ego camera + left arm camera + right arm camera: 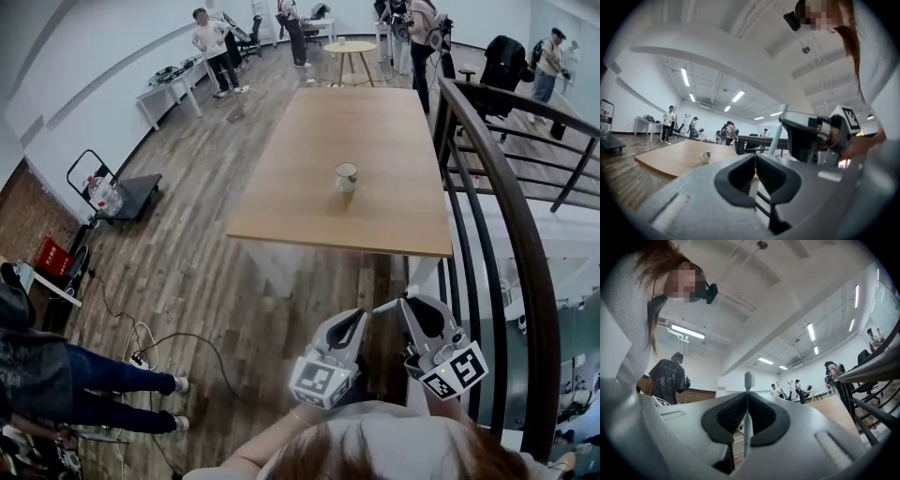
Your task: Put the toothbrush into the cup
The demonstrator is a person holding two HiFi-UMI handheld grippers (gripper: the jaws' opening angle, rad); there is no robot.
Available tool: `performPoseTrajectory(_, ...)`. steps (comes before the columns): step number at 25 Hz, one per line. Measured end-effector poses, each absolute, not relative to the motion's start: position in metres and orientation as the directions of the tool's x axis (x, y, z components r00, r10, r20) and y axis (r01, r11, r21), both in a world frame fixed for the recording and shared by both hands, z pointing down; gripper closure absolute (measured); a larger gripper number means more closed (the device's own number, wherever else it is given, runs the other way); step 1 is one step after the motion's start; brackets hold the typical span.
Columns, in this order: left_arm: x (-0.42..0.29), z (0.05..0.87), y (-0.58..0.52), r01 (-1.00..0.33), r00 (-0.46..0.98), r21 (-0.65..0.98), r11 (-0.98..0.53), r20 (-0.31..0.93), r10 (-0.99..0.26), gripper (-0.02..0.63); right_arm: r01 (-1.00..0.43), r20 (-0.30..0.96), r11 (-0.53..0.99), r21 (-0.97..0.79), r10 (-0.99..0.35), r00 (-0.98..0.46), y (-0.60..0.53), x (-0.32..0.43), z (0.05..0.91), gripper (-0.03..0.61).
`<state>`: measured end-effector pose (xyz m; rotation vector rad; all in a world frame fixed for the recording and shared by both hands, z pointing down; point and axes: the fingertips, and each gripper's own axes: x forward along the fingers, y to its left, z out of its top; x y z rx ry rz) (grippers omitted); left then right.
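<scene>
Right tongs (747,397) are clamped on the toothbrush (748,380), and left tongs (755,157) are closed on nothing. The cup (346,176) sits alone mid-way along the bench (375,131), at 12 o'clock from both tongs and well back from the near edge. There's open floor (216,281) at 9 o'clock and a railing (511,234) close at 3.

No readable text, brand, number or sign in any of your views. The cubes on your left gripper (354,323) and right gripper (412,314) carry square black-and-white markers (321,380): patterns only, no letters or digits. The cup (346,176), toward the near edge of the tabletop (356,122), is too small for you to make out any print.
</scene>
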<state>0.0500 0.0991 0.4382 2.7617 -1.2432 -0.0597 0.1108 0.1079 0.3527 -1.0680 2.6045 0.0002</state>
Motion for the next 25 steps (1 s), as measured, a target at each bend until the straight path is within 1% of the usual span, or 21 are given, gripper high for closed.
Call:
performPoseTrajectory(11,0.048,0.441,0.034,-0.736,0.673,0.099,-0.669,0.0,-0.74,0.612,-0.684,-0.313,0.719,-0.124,-0.682,-0.661,0.044,0.106,0.355,0.565)
performPoseTrajectory(25,0.019,0.453,-0.118,-0.698,0.713,0.1,-0.709,0.004,-0.701,0.612,-0.728,-0.318,0.674,-0.13,-0.723,-0.613,-0.102,0.08,0.367,0.565)
